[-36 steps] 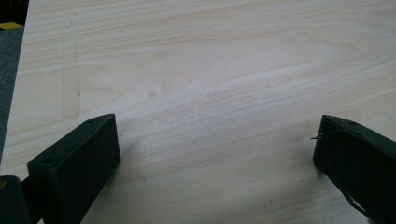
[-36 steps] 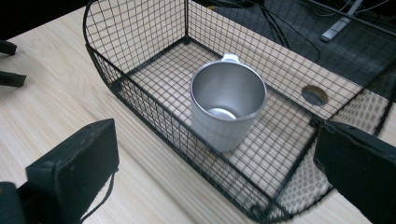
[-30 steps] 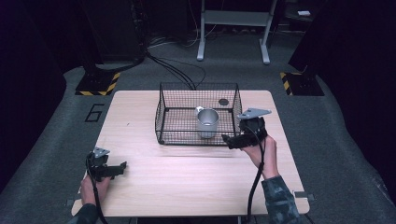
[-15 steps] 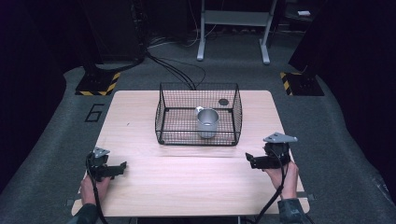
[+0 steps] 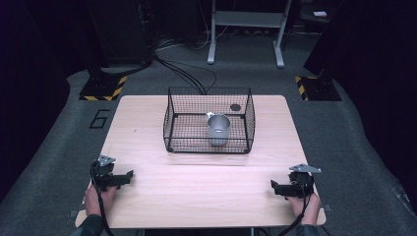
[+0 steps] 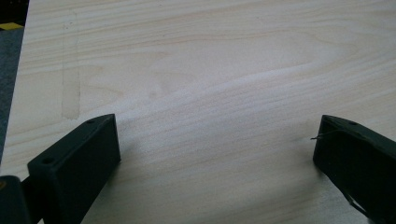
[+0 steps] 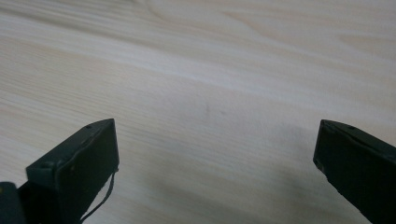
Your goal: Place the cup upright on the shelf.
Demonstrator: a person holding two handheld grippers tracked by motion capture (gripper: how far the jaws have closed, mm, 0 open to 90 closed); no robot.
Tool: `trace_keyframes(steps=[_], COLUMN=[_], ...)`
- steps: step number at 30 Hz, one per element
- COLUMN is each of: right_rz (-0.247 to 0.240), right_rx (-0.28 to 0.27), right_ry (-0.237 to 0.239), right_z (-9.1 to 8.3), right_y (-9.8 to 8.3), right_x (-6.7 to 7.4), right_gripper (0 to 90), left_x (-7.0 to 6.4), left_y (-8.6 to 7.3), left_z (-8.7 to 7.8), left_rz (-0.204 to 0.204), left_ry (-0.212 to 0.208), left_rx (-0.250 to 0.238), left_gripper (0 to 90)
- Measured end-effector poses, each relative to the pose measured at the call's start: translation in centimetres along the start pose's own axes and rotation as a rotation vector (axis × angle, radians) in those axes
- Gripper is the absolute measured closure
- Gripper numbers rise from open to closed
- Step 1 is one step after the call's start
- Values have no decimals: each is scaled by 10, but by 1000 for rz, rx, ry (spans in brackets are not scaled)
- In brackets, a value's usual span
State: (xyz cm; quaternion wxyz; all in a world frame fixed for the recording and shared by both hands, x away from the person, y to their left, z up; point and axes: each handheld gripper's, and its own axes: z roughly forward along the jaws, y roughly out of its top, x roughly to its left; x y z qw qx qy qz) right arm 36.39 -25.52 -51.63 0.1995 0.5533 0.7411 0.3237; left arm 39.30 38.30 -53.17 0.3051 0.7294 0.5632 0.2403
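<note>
A black wire basket stands at the middle of the far half of the wooden table. Inside it a shiny metal cup stands upright. My left gripper rests near the table's front left corner, open and empty; in the left gripper view its jaws are wide apart over bare wood. At the front right my right gripper lies low on the table, also open, and the right gripper view has bare wood between its jaws.
A small dark round spot lies at the basket's far right. Bare wood spans the gap between the two grippers. Beyond the table are grey carpet, black cables and a metal stand.
My right gripper has drawn back from beside the basket's right side to the table's front right corner and lowered onto it. The left gripper has stayed in place.
</note>
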Motion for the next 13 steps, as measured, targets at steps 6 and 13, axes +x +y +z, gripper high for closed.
trace_keyframes(steps=[6,13], right_rz=[12,-28], right_rx=[-39,-24], right_ry=[-26,-59], right_z=[5,8], right_y=[-13,-12], right_x=[-7,-5], right_gripper=[0,0], left_x=[0,0], left_y=[0,0], left_z=[0,0], left_rz=[0,1], left_ry=[0,2], left_rx=[0,0], left_gripper=[4,4])
